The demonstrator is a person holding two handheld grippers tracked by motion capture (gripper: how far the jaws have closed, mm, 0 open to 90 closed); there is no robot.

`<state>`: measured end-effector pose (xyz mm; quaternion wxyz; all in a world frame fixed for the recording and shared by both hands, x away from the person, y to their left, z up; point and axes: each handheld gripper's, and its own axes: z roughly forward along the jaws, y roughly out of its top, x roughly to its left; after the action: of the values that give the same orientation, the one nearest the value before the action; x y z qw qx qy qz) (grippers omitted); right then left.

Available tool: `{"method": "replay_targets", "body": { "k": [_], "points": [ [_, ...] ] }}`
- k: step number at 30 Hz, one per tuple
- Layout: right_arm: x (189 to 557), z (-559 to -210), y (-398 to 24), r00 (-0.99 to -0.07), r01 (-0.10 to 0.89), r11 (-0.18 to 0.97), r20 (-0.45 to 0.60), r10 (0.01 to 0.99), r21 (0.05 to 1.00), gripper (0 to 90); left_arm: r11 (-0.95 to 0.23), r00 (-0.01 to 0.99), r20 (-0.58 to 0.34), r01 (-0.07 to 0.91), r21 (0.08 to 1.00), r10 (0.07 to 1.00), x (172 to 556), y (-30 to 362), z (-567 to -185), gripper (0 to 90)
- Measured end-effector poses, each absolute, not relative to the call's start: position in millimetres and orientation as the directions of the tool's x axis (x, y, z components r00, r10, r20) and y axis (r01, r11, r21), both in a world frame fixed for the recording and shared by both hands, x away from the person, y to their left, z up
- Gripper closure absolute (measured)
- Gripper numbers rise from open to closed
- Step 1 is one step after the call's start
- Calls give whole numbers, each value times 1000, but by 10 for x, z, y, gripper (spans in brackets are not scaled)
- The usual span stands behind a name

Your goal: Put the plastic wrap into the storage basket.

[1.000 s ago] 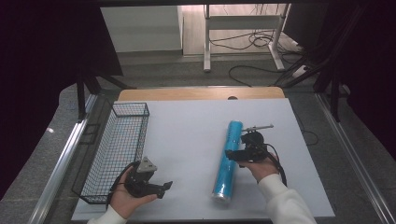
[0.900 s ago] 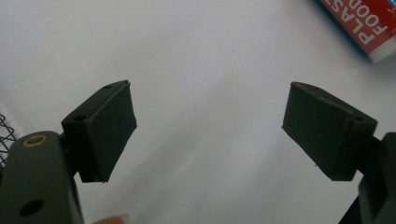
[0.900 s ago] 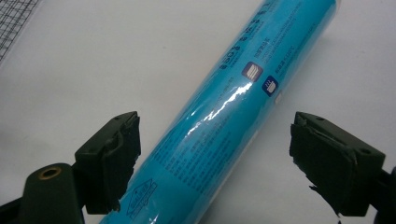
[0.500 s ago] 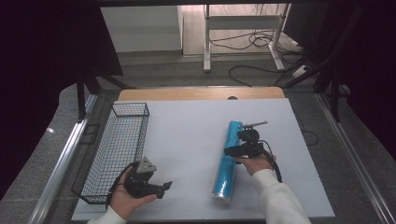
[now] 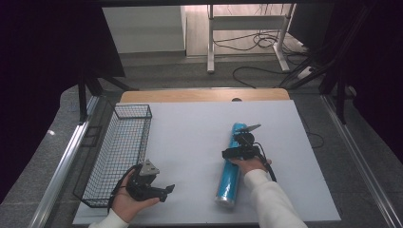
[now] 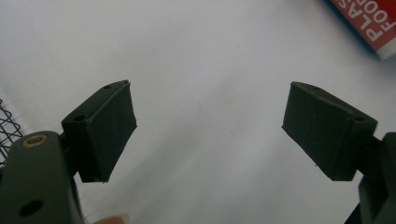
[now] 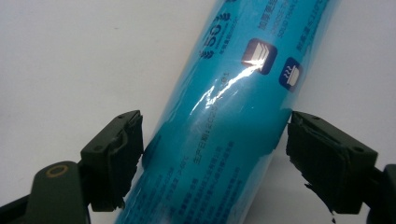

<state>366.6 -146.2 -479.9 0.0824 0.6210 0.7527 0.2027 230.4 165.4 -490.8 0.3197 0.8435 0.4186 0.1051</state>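
While my right tongs [image 7: 212, 158] have been closing around the long teal plastic-wrapped roll [image 5: 232, 164], not yet gripping, my left tongs [image 6: 208, 130] gape over bare white desk [image 5: 190, 142] beside the black wire basket [image 5: 116, 156].

The roll [image 5: 233, 164] is lying on the table [image 5: 190, 118], right of the wire basket [image 5: 119, 152]; the left gripper [image 5: 159, 190] is hovering between them, near the basket.

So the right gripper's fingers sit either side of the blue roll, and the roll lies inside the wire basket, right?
Not quite. The blue roll lies on the white table, apart from the wire basket, as the high view shows. The right gripper does straddle it.
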Motion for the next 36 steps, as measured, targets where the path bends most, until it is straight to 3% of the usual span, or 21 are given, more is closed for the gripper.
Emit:
{"method": "replay_targets", "body": {
  "k": [8,18,36],
  "points": [
    [3703,-4920,-1446,-183,923,117,151,971,367,192,-444,627,-92,640,627,774,2306,1655,-4913,169],
    [3788,-4912,-1584,-54,968,-25,302,952,250,266,-443,626,-92,641,626,775,2310,1662,-4915,169],
    [3811,-4917,-1749,-1,974,-95,424,906,206,298,-440,625,-92,639,631,775,2309,1670,-4911,169]
  ]
}}
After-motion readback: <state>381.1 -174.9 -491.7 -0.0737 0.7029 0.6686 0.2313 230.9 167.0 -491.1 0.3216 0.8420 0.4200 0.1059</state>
